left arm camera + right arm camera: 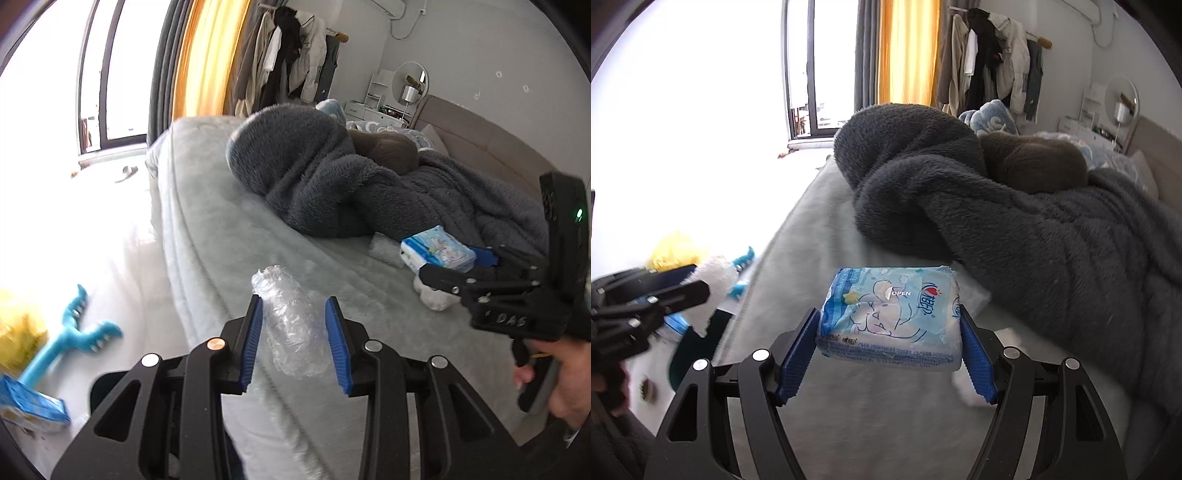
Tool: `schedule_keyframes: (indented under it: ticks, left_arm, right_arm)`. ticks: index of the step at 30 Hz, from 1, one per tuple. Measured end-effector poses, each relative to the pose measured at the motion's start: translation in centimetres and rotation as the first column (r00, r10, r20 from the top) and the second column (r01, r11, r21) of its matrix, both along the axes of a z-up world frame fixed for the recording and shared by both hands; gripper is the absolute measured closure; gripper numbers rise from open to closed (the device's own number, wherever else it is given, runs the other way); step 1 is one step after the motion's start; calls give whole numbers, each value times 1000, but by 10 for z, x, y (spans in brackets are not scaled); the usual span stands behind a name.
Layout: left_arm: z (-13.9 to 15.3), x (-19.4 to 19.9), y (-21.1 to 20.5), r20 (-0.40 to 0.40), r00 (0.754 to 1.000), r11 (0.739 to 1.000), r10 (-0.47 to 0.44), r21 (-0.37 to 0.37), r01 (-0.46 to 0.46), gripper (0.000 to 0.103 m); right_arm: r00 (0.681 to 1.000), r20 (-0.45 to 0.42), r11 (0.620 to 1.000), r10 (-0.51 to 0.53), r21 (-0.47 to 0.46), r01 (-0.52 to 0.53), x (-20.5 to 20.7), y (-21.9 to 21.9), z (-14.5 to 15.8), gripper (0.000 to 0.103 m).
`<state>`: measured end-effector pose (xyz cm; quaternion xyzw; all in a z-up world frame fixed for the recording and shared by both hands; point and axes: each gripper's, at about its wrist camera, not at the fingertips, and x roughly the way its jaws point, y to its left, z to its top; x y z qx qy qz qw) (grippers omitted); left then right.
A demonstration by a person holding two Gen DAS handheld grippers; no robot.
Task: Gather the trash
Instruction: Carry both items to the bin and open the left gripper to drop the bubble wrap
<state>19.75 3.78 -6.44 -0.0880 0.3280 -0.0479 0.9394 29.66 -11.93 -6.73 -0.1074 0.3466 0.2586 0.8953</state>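
Left gripper (294, 341) straddles a crumpled clear wrap (290, 325) at the bed (207, 229) edge; pads look near it, but I cannot tell whether they pinch it. Right gripper (888, 350) is clamped on a tissue pack (890, 319), lifted over the bed.

Risks: the wrap is slick and springy and may squirt out or fall off the edge; the soft pack may sag and slip; the grippers are close and could collide.

No bin visible. The yellow thing (16, 328) on the floor is too blurred to identify.
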Motion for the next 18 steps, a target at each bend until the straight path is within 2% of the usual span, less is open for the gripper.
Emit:
schedule_keyframes:
  ticks: [6, 9, 18]
  left_arm:
    - [-6, -10, 5, 0, 1000, 998, 20, 67, -19, 66]
    - [-13, -14, 10, -15, 999, 996, 34, 77, -33, 66]
    - [-45, -32, 33, -108, 989, 991, 101, 98, -91, 66]
  right_arm:
    - [997, -74, 995, -19, 99, 26, -16, 6, 4, 30]
    - [992, -120, 988, -26, 149, 44, -23, 8, 3, 30]
    - [969, -246, 972, -5, 225, 62, -42, 32, -16, 30]
